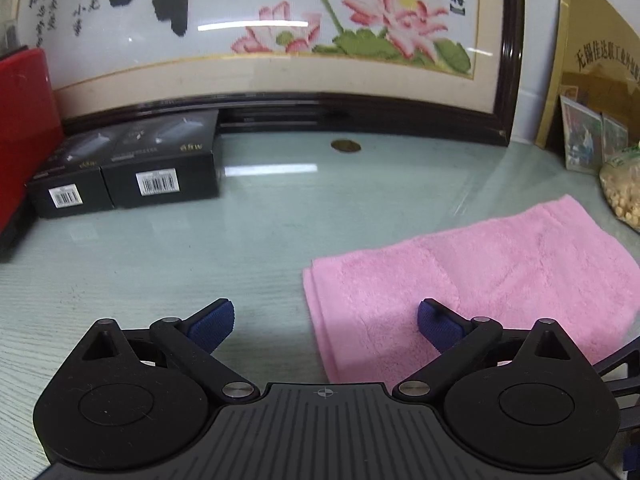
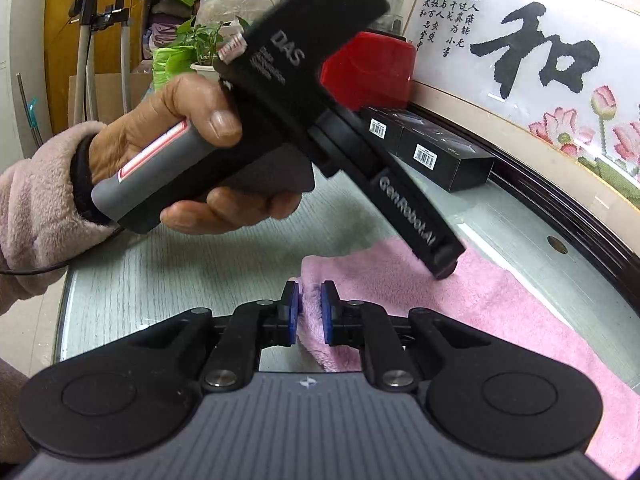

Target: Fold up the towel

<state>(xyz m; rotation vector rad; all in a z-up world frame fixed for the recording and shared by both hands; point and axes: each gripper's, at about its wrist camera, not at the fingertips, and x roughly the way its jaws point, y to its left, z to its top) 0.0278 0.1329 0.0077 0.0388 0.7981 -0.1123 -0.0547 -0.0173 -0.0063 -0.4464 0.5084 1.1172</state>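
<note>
The pink towel (image 1: 480, 280) lies folded on the glass worktop (image 1: 240, 240), its layered edge facing left in the left wrist view. The left hand-held gripper (image 1: 326, 326) hangs over that edge with jaws spread wide and nothing between them; one blue pad (image 1: 436, 326) sits above the towel, the other above bare worktop. The right hand-held gripper (image 2: 308, 314) stands with jaws nearly together at the towel's near corner, and a ridge of fabric rises between the pads; whether they pinch it cannot be told. A hand (image 2: 180, 140) in a fleecy sleeve (image 2: 36, 208) grips the left unit's handle. Two black boxes (image 1: 124, 168) stand well apart from the towel.
</note>
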